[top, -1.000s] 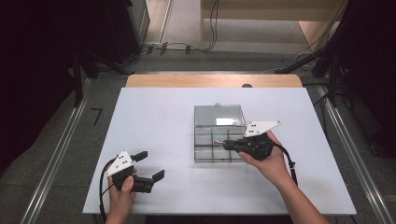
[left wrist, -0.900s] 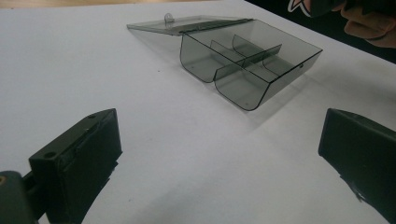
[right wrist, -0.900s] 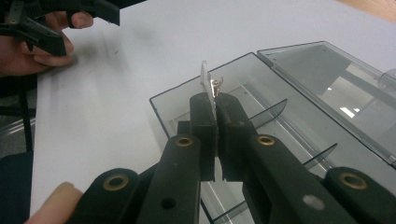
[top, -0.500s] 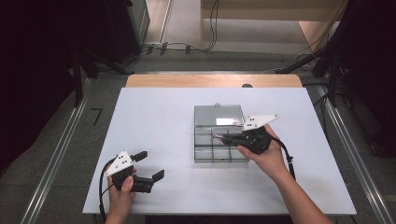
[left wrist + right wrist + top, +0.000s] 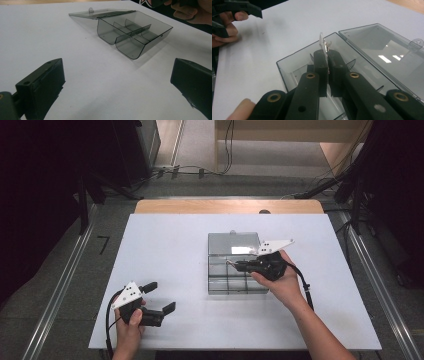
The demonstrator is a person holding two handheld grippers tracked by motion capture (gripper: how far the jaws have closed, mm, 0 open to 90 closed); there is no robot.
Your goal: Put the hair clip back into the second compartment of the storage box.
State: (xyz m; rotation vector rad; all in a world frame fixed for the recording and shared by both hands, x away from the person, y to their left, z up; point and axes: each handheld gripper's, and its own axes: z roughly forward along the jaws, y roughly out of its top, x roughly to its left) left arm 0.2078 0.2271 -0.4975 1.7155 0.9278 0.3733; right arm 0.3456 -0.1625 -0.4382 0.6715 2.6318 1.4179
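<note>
Smoky, glossy clear plastic: compartment box. Matt white, smooth: table top. Matt black plastic: right gripper.

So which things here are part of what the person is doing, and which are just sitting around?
Part of the job:
- clear plastic box, lid open flat
- small clear piece, pinched in the right gripper over the box

Just around:
- left gripper, open, away from the box
- white table
- cables on the floor

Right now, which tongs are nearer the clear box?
Right. The right tongs are over the clear box, pinching a small clear piece. The left tongs sit open on the table, well off to its left.
</note>
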